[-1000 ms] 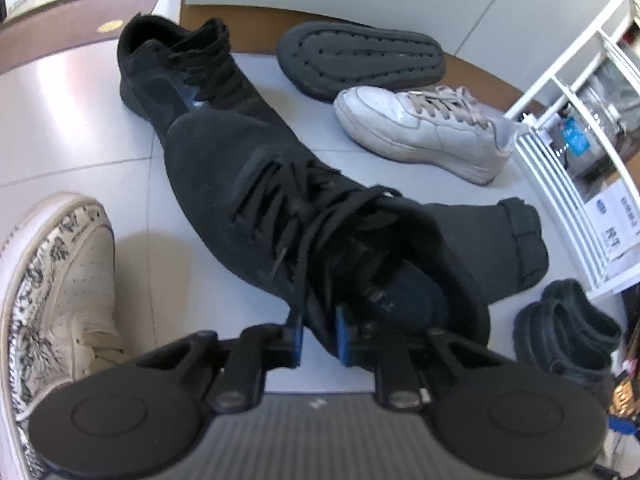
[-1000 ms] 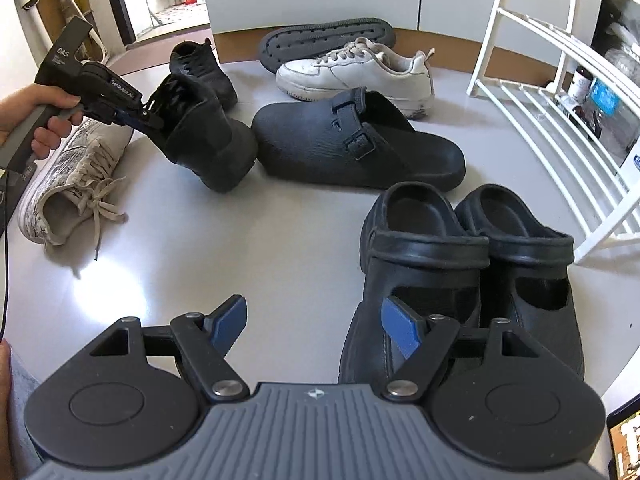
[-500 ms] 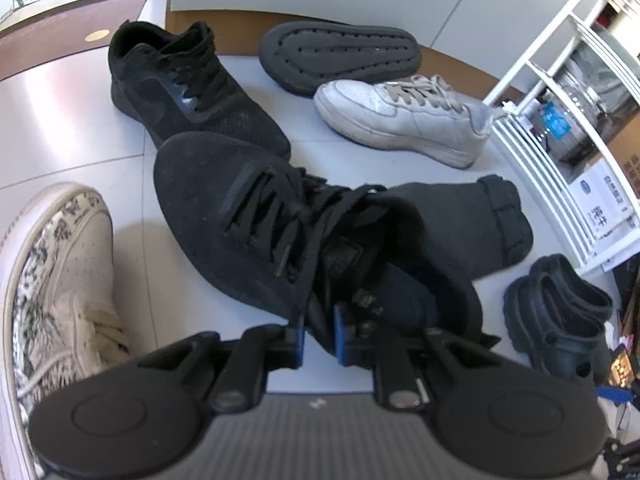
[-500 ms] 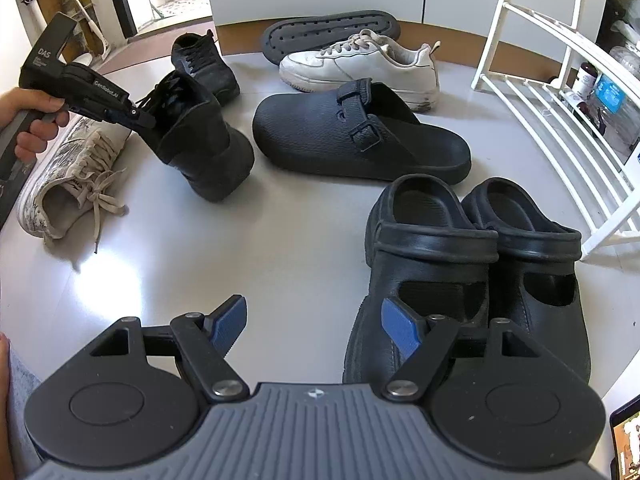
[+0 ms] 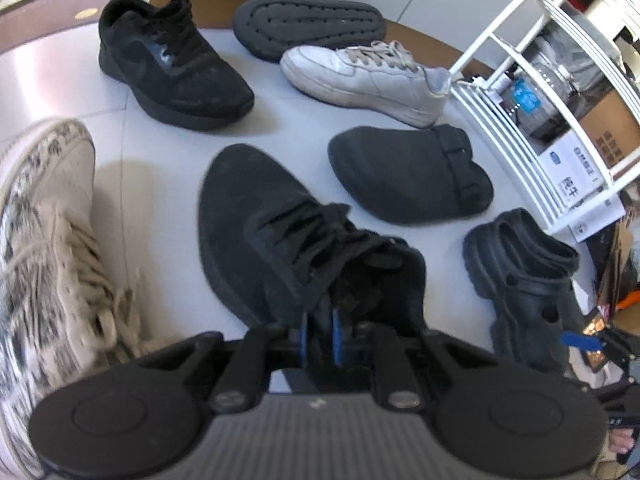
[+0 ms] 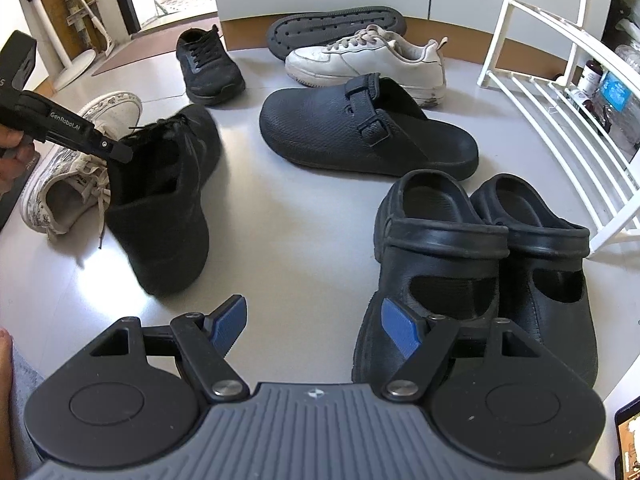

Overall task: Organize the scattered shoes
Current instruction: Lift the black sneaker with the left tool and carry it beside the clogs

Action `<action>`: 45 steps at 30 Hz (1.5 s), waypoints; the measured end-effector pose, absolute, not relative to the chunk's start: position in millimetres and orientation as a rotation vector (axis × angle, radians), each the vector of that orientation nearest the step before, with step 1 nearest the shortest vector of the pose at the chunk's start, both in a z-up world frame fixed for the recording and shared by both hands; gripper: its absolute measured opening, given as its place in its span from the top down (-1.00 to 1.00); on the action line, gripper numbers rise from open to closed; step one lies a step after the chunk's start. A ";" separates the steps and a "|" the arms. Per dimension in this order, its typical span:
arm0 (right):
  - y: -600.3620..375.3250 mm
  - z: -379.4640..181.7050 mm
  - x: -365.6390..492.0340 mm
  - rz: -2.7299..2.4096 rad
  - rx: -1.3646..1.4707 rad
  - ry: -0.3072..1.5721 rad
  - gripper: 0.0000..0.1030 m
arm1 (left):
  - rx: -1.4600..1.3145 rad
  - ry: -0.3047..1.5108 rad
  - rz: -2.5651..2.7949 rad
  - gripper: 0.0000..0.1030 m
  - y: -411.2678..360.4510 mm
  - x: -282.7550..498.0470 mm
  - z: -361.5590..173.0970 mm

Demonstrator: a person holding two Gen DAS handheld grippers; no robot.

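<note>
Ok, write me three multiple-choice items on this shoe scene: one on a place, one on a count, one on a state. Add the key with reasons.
1. Where does the upturned grey sole lie?
A. behind the white sneaker
B. on the white rack
C. beside the patterned sneaker

2. How many black strap clogs stand paired before the right gripper?
A. one
B. two
C. four

3. What is the left gripper doing?
A. hanging open
B. shut on nothing
C. shut on the black lace-up shoe

Key: 1 A, the sole sits just past the sneaker by the wall. 2 B, two clogs stand side by side. 3 C, its jaws pinch the shoe's collar.
</note>
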State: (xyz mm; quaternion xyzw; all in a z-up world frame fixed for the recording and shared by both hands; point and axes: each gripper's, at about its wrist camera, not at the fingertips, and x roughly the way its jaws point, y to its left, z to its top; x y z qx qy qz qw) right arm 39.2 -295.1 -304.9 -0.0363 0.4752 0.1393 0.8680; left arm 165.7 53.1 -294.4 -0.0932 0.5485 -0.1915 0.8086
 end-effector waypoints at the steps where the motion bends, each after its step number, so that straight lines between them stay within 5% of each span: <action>1: -294.3 -305.0 39.0 0.294 -0.076 0.995 -0.53 | -0.199 1.178 -0.415 0.77 51.2 163.4 -294.4; 24: -294.0 -298.8 38.4 0.273 -0.038 0.967 -0.53 | -0.238 1.297 -0.524 0.67 0.4 118.2 -294.1; 35: -280.8 -292.8 32.2 0.396 0.003 0.978 -0.53 | -0.185 1.220 -0.533 0.04 13.3 104.0 -262.0; 45: -256.7 -299.8 21.8 0.540 -0.005 1.028 -0.49 | -0.114 1.218 -0.499 -0.10 26.2 91.3 -238.0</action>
